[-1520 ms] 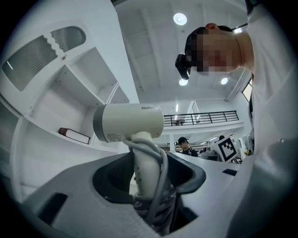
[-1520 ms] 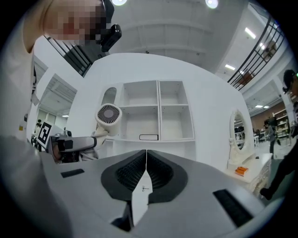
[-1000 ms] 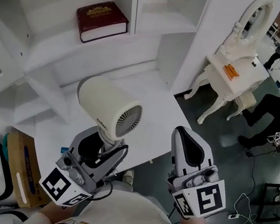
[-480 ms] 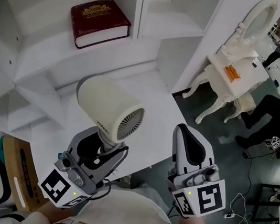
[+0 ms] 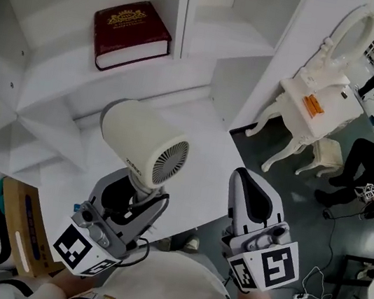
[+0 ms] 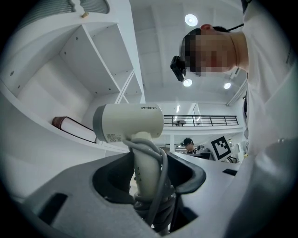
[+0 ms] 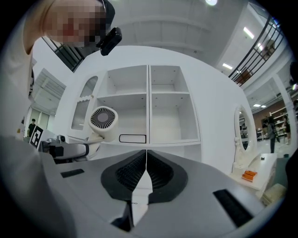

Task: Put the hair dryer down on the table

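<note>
Hair dryer still over white table

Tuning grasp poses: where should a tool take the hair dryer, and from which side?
Take the hair dryer by its handle, from below, jaws across it. The handle is slim and straight, cord wound round it; the barrel looks too wide for the jaws. The left tool holds it this way, barrel above the jaws.

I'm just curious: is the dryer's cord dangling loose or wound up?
Wound up: the cord loops round the handle of the dryer, which the left gripper clamps.
</note>
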